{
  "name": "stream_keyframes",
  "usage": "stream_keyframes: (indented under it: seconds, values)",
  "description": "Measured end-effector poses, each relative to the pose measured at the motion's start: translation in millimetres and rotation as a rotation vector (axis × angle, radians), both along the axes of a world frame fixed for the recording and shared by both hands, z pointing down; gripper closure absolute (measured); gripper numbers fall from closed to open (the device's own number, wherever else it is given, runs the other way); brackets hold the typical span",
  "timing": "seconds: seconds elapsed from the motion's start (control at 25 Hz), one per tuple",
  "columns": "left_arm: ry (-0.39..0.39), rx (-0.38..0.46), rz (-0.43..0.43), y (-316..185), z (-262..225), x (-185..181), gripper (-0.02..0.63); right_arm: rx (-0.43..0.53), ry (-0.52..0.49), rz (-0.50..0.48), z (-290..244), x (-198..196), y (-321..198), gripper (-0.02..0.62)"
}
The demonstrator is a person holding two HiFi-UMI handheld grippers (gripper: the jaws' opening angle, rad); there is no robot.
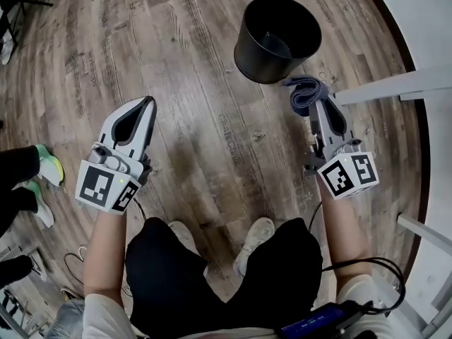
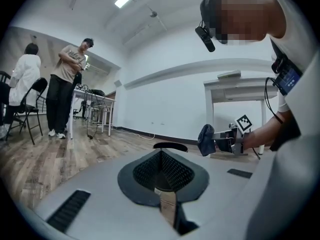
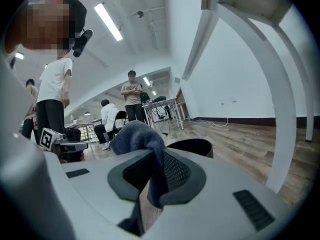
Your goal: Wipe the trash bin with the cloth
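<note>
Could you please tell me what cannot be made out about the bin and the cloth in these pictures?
- Bin, head view: its far outer wall is hidden behind its own rim; a pale patch inside is too dim to identify.
- Bin, gripper views: only its top shows; the left gripper and right gripper hide the rest.
- Cloth: bunched; the right gripper's fingers hide part of it.

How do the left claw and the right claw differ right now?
The right claw is shut on a blue cloth; the left claw is shut with nothing in it. The right claw sits close to the black trash bin; the left claw is farther from it. Both point forward above the wood floor.
</note>
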State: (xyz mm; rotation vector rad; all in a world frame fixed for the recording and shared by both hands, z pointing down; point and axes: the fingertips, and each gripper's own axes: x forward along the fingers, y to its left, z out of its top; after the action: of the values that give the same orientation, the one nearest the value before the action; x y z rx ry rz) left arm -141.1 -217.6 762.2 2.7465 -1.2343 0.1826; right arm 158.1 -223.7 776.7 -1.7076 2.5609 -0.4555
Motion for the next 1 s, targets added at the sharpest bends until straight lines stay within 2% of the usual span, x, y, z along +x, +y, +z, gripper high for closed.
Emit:
stream_keyframes:
  seconds: [0.36,0.52,0.72,1.0]
  values:
    - [0.023,-0.016,0.003,-2,29,-8,0.595,-0.037,-0.020,0.018,62,-13,-17,0.551]
    - [0.035,-0.023,0.003,-3,36,-11,0.595,-0.070,-0.046,0.019,88,-38,-38,0.551]
    - [0.024,-0.027,0.021,-1,40,-11,0.595,-0.084,-0.022,-0.022,110,-74,-67,0.551]
    - [0.011,-0.041,0.043,4,44,-12,0.595,-0.161,-0.022,0.035,141,-104,-112,0.551]
